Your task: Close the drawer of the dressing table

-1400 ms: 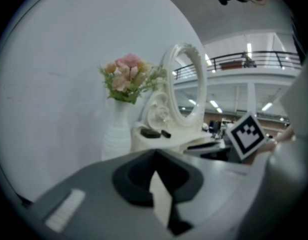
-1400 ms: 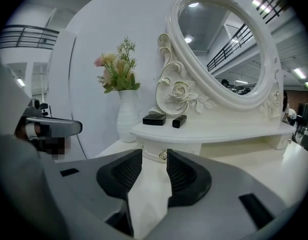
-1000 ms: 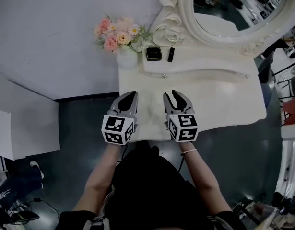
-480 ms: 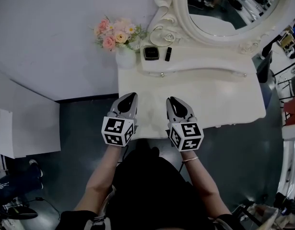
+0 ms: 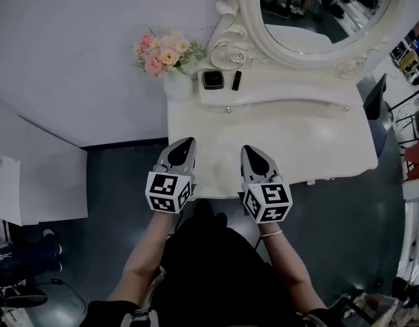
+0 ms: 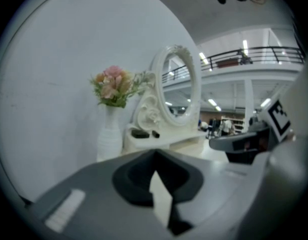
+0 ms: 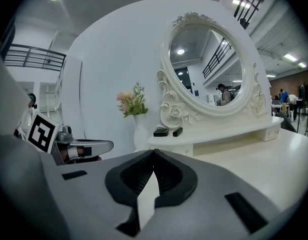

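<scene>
Right claw (image 5: 249, 149) just closed, empty; left claw (image 5: 189, 142) shut; both over dressing table (image 5: 298, 142) edge

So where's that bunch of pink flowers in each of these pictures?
Head view: flowers in the upper left.
Left gripper view: flowers left of centre, mid-height.
Right gripper view: flowers left of centre, mid-height, smaller.
Shared landmark: the oval mirror, immediately right of the flowers in all three.

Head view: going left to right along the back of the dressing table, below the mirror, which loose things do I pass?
White vase of flowers → square black case → small black tube.
</scene>
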### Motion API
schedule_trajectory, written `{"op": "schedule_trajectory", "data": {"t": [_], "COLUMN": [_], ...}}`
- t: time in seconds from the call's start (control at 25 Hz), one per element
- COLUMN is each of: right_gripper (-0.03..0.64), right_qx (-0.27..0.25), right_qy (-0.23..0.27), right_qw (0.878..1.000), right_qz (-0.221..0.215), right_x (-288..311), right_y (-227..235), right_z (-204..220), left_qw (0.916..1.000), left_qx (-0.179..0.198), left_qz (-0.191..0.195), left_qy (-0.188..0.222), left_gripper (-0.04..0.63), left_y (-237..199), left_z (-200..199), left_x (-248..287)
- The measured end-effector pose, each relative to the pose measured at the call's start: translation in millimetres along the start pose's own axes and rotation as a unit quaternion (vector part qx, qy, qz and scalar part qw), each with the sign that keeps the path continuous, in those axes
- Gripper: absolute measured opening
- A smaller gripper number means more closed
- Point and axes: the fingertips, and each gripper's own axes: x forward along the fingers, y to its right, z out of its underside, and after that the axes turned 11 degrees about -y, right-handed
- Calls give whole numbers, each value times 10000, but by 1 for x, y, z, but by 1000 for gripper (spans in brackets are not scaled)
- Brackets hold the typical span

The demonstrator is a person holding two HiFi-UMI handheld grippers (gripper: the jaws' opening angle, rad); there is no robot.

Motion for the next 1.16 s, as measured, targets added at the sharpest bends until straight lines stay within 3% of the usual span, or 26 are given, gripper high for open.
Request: {"op": "schedule_trajectory", "data": {"t": [1.16], "right_gripper": [5], "right_qx": [-21], "right_qy": [-21], "right_qw": [10000], "right_qz": [37], "right_x": [-1], "right_y": [0], "right_z": [4], "left_qw": [9999], "left_qx": [86], "left_qz": [-50], "left_qy": [32], "left_gripper": [6], "left_y": [3], "left_z": [-5], "left_x": [-4]}}
